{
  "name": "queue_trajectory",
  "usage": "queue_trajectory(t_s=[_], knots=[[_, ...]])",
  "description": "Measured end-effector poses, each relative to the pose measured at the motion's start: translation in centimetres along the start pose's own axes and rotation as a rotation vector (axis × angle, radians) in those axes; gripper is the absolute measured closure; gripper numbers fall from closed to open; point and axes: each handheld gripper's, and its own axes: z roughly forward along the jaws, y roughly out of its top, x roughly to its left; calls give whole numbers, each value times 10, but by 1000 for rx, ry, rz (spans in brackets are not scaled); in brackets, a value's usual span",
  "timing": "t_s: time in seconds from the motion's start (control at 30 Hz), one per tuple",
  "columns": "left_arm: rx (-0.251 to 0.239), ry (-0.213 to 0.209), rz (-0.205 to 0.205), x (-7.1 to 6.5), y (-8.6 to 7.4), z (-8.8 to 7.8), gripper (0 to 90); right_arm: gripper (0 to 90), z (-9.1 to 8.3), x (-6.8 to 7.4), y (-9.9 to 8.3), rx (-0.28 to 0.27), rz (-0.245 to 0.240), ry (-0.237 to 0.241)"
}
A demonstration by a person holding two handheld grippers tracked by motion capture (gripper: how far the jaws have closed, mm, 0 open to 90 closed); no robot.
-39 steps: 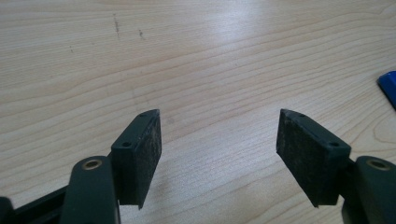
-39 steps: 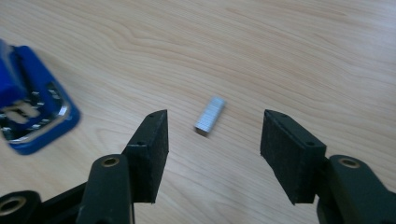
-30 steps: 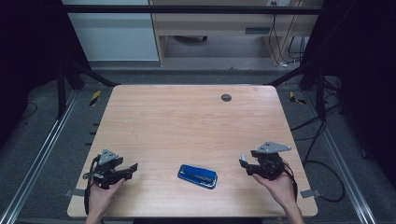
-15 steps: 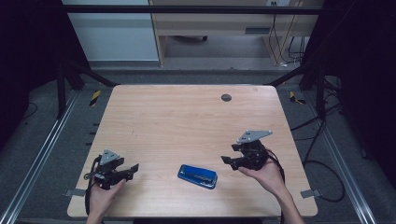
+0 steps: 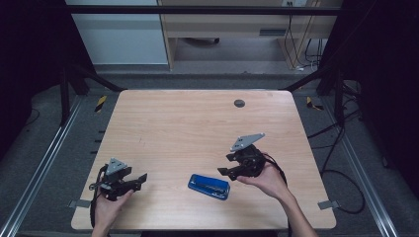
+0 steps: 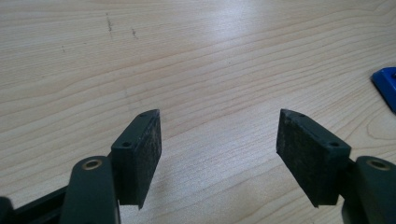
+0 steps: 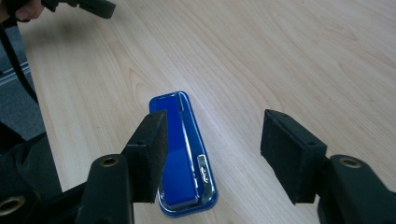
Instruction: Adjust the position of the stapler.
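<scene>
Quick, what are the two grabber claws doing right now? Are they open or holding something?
Left gripper: open, holding nothing.
Right gripper: open, holding nothing, near the blue stapler.

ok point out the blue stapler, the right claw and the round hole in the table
blue stapler (image 7: 180, 154): right gripper view, on its blue top
right claw (image 5: 228, 165): high view, midway between its tips
round hole (image 5: 239, 103): high view, on its dark centre
</scene>
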Motion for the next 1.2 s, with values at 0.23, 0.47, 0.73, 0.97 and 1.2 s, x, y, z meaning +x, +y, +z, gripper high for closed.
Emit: queue_trajectory(t_s=[0.23,0.47,0.73,0.97,1.2], knots=[[4,0,4,0,0,0,310,464,19,9,4,70,-44,54],[4,1,4,0,0,0,310,511,41,17,1,133,-74,66],[4,0,6,0,0,1,310,555,60,21,-1,190,-113,85],[8,-1,8,0,0,1,311,569,75,23,-6,251,-145,74],[10,-3,11,-1,0,1,310,582,84,24,-5,278,-161,72]])
